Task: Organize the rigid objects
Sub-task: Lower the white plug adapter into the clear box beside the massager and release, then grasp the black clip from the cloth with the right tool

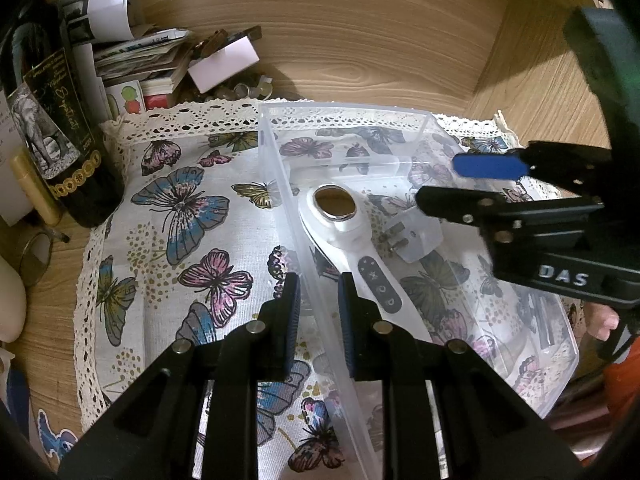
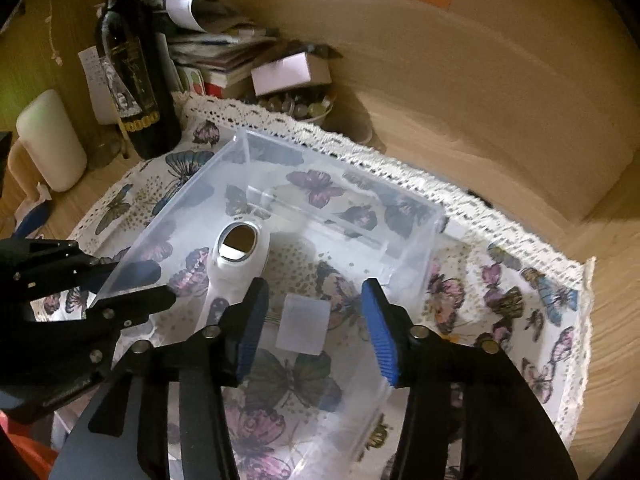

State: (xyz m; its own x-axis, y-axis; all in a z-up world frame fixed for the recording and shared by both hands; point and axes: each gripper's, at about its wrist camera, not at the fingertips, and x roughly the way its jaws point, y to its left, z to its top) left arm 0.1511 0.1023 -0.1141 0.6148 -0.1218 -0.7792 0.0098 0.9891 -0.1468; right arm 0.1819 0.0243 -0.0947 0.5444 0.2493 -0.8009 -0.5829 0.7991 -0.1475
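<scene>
A clear plastic bin (image 1: 280,184) (image 2: 416,280) stands on a butterfly-print cloth (image 1: 180,208) (image 2: 532,292). Inside lie a white handheld device with a round metal head (image 1: 352,232) (image 2: 236,256) and a white plug adapter (image 1: 416,236) (image 2: 304,328). My left gripper (image 1: 319,312) straddles the bin's near left wall, its jaws narrowly apart around it; I cannot tell whether they clamp it. It also shows in the right wrist view (image 2: 136,284). My right gripper (image 2: 316,328) is open and hangs over the bin, above the adapter; it also shows in the left wrist view (image 1: 472,184).
A dark wine bottle (image 1: 60,132) (image 2: 136,80) stands at the cloth's far left corner. Beside it are stacked papers and small boxes (image 1: 160,56) (image 2: 224,56), a bowl of small round things (image 2: 304,108) and a white candle (image 2: 52,140). Wooden walls close the back and right.
</scene>
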